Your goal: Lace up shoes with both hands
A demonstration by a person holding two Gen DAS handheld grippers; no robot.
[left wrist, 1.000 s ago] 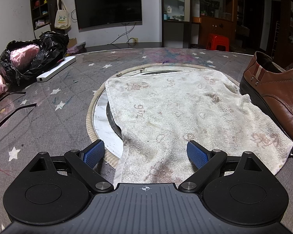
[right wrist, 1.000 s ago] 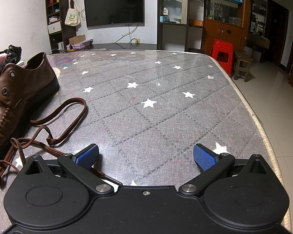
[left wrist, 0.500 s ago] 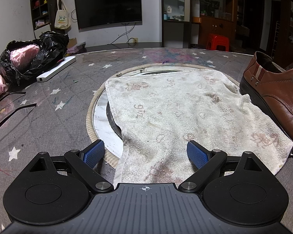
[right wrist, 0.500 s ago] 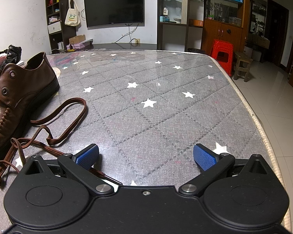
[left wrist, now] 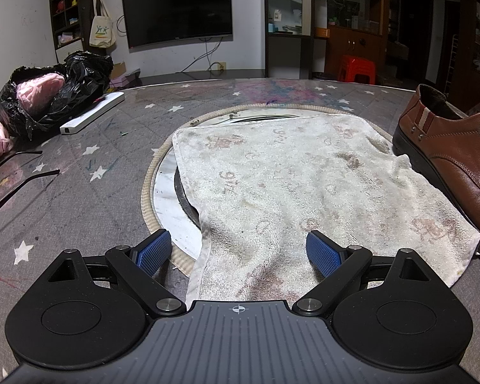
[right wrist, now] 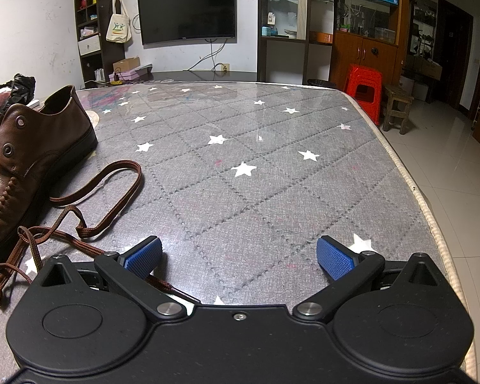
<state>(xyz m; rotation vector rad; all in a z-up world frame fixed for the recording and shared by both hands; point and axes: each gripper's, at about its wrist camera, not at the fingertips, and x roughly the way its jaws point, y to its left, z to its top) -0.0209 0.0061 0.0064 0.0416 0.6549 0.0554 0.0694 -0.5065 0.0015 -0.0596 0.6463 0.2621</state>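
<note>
Left gripper [left wrist: 238, 251] and right gripper [right wrist: 238, 257] both spread wide, holding nothing. Brown shoe [right wrist: 25, 156] cut off at frame edge; its lace [right wrist: 89, 204] runs under the right gripper's body, end hidden.

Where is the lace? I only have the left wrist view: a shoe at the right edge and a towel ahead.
Observer: The brown shoelace lies loose on the table, on the shoe's far side from you.
Operator: Is it threaded yet?
Observer: The two eyelets visible there are empty.
Operator: Do the right tongs have it?
Observer: No. The right tongs are open and hold nothing; one lace end runs under their left finger.
</note>
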